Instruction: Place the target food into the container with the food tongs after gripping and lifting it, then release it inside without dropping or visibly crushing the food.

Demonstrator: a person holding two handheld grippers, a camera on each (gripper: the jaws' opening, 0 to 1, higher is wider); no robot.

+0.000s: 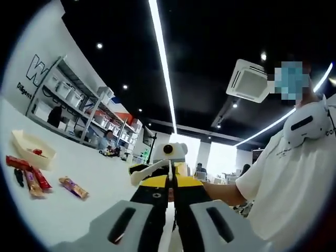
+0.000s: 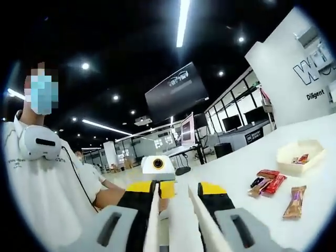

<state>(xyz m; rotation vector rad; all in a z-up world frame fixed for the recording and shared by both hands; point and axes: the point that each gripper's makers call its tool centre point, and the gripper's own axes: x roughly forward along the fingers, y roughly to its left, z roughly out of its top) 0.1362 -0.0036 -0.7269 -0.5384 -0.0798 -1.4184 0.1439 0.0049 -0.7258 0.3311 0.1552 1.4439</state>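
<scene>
Left gripper view looks up along its own jaws, which are pressed together with nothing between them, so the left gripper (image 1: 170, 210) is empty. Straight ahead of it sits the other yellow-and-black tool, pointing back at it, with a person in a white shirt (image 1: 294, 178) behind. Both tools appear raised and aimed at each other rather than at the work, which reads as a resting pose before any reach.

On the white table (image 1: 79, 210), off to the left of those jaws, lie a cream tray (image 1: 32, 148) with a small red piece inside, a cluster of red snack packs (image 1: 29, 176) just beside it, and 1 brown-wrapped snack bar (image 1: 73, 187) a little apart. They are laid out near the tray, probably so each pick needs only a short carry.

Right gripper view shows the right gripper (image 2: 173, 210) with its 2 jaws spread and nothing held. The same tray (image 2: 299, 155), packs (image 2: 269, 181) and bar (image 2: 295, 202) lie well off to the right of its jaws, none between them. I cannot pick out any food tongs, nor say which snack is the target, so the grip has not begun.
</scene>
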